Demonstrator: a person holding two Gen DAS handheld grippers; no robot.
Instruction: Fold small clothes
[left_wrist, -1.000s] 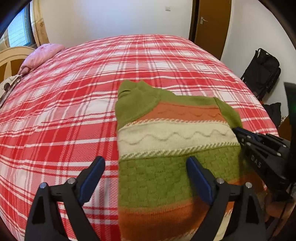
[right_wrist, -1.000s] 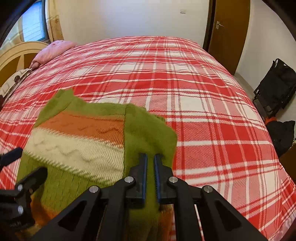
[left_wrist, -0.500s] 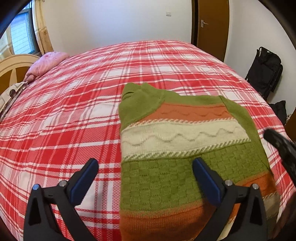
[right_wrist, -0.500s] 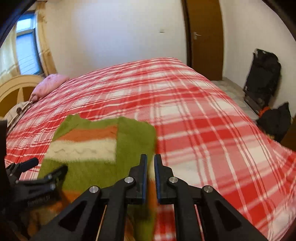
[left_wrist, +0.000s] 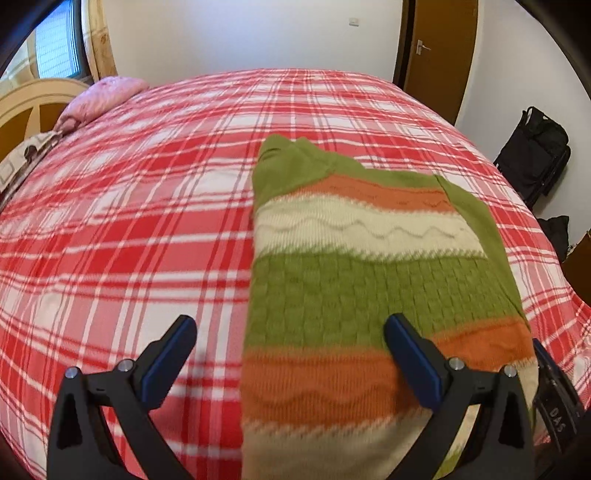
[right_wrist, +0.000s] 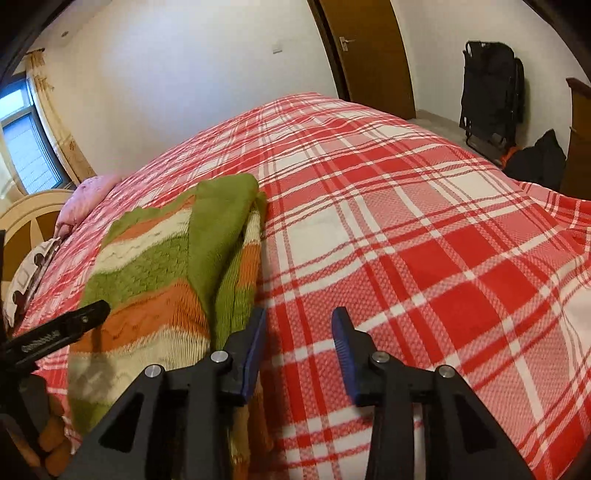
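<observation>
A small knitted sweater (left_wrist: 354, 280) with green, orange and cream stripes lies flat on the red plaid bedspread (left_wrist: 129, 229), with a green sleeve folded over its right side. My left gripper (left_wrist: 291, 354) is open and empty, hovering over the sweater's lower left edge. My right gripper (right_wrist: 299, 339) is open and empty above the bedspread (right_wrist: 424, 240), just right of the sweater (right_wrist: 162, 266). The folded green sleeve (right_wrist: 218, 229) lies along the sweater's near edge. The left gripper's finger (right_wrist: 62, 332) shows at the left of the right wrist view.
A pink pillow (left_wrist: 107, 96) and a wooden headboard (left_wrist: 33, 107) are at the far left. A brown door (left_wrist: 439, 51) and black bags (left_wrist: 535, 155) stand to the right of the bed. A window (right_wrist: 22, 147) is on the left wall.
My right gripper has opened and let go of the green sleeve, which now lies folded on the sweater, and has drawn off to the right. My left gripper stayed open and pulled back slightly.
</observation>
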